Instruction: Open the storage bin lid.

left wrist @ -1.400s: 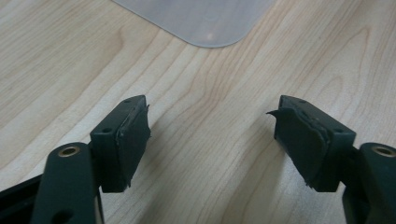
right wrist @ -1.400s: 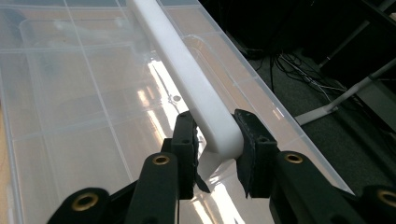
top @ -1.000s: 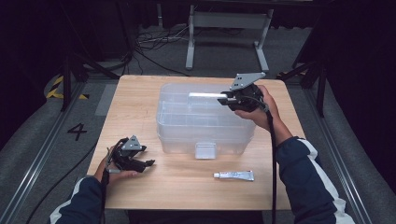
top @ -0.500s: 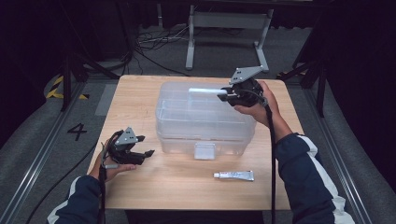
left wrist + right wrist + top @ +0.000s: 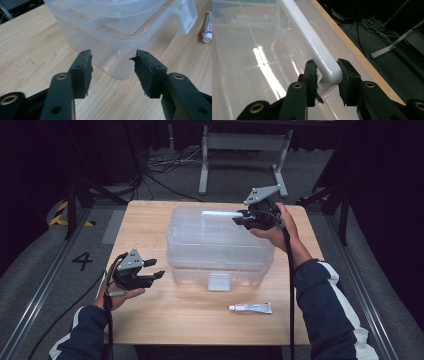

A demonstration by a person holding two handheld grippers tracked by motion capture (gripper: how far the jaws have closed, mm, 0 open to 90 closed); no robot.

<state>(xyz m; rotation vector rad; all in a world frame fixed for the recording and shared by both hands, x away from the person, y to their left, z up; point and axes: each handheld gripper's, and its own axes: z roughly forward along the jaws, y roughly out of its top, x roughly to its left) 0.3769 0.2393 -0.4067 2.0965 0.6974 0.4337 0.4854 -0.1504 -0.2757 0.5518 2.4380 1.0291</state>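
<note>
A clear plastic storage box [image 5: 220, 250] stands in the middle of the wooden table [image 5: 150, 225]. Its white handle [image 5: 217, 213] runs along the top of the lid. My right gripper [image 5: 239, 220] is shut on the right end of that handle [image 5: 309, 37], with a pad on each side. My left gripper [image 5: 156, 269] hovers off the box's front left corner. Its jaws have just been closing and stand open with nothing between them [image 5: 112, 58], pointing at the box's corner [image 5: 120, 22].
A small white tube [image 5: 250, 308] lies on the table in front of the box, to the right. The box's white front latch [image 5: 219, 281] hangs at the middle of its near wall. Cables and a metal stand [image 5: 240, 142] are on the floor beyond the table.
My left gripper has lifted off the table and its jaws have narrowed. The right gripper has stayed on the handle.
</note>
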